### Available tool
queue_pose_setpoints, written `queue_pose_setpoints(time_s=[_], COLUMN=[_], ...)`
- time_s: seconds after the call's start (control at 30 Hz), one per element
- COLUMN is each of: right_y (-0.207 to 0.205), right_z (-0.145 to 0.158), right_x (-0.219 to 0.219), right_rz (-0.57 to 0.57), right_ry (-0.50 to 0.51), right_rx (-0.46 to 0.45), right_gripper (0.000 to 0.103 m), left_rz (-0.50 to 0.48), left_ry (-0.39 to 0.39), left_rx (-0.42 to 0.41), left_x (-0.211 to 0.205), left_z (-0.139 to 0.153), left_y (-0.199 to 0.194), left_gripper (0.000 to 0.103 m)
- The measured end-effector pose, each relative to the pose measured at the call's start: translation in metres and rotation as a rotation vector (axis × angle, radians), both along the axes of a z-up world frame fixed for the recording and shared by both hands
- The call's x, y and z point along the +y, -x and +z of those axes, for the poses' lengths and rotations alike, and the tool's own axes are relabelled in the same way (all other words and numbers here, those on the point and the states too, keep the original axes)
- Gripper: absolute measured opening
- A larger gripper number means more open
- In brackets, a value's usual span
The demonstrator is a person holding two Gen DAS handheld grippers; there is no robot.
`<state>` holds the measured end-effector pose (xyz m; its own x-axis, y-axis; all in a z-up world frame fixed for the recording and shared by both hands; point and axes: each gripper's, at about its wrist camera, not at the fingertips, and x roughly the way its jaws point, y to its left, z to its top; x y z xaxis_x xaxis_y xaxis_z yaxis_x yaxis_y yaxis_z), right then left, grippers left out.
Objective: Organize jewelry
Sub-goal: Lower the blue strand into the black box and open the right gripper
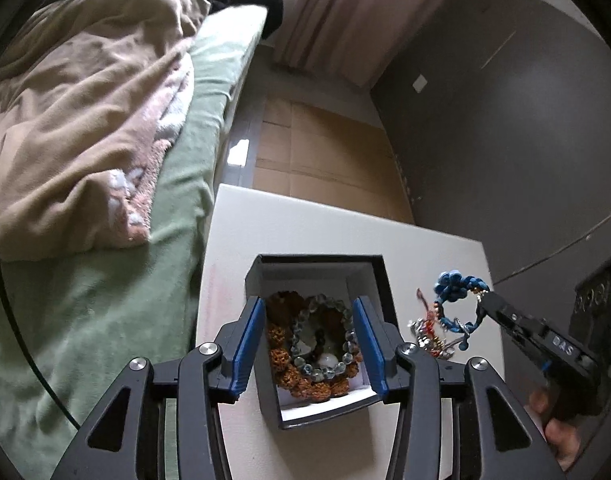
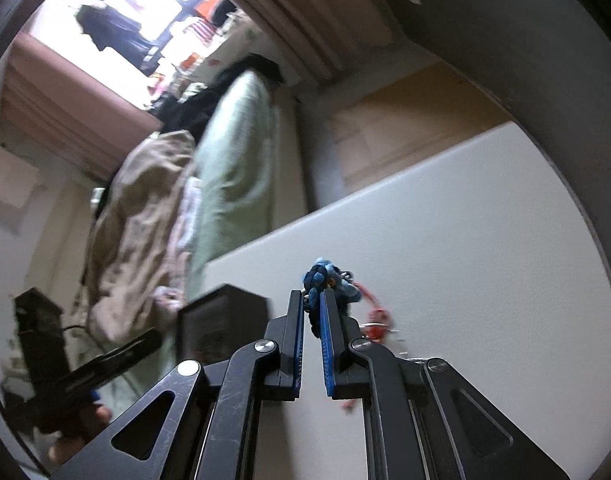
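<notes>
Bed (image 1: 85, 140) with green sheet and tan blanket fills the left of the left wrist view; brown floor and grey wall beyond. White table (image 1: 345, 232) stands just beside the bed.

Dark jewelry box (image 1: 317, 272), lid off, sits on the table near its bed-side edge. Inside: a brown knobbly bead bracelet (image 1: 281, 376) and a clear-and-grey bead bracelet (image 1: 345, 344), the second lying on top of the first.

Left gripper (image 1: 311, 344) hangs over the box, jaws parted about halfway, one blue pad at each side of the opening. Nothing between the pads; neither presses on the bracelets.

Right gripper (image 2: 313, 320), jaws narrow, pinches a blue braided cord bracelet (image 1: 461, 300), lifted clear of the tabletop to the right of the box.

Below it, a small heap of red-and-silver jewelry (image 1: 425, 332) lies on the table.
</notes>
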<state>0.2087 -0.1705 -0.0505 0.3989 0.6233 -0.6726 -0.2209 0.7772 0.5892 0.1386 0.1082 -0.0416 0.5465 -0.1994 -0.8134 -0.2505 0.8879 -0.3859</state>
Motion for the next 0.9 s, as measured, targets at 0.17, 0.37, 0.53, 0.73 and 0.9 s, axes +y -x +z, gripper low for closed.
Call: queue_pose_setpoints(time_s=[0.17,0.37,0.53,0.73,0.9], right_y=[0.01,0.022,0.03,0.03,0.025], right_z=[0.016,0.021,0.012,-0.019,-0.039], right_x=[0.014,0.047,0.077,0.115,0.131], right_rz=[0.043,0.132,0.195,0.263,0.263], right_ry=[-0.1,-0.166,-0.165,-0.076,0.008], right_rx=[-0.033,-0.029,-0.001,0.079,0.107], right_gripper=[0.01,0.01,0.01,0.01,0.01], left_rz=[0.021,0.053,0.061,0.071,0.074], left_ry=[0.012,0.035,0.045,0.058,0.067], left_rx=[-0.028,-0.052,-0.061,-0.056,-0.051], left_x=[0.009,0.021,0.025,0.03,0.032], left_z=[0.009,0.017,0.02,0.018,0.016], left_y=[0.006,0.01,0.012,0.013,0.013], left_gripper=[0.048,0.048,0.048,0.048,0.048])
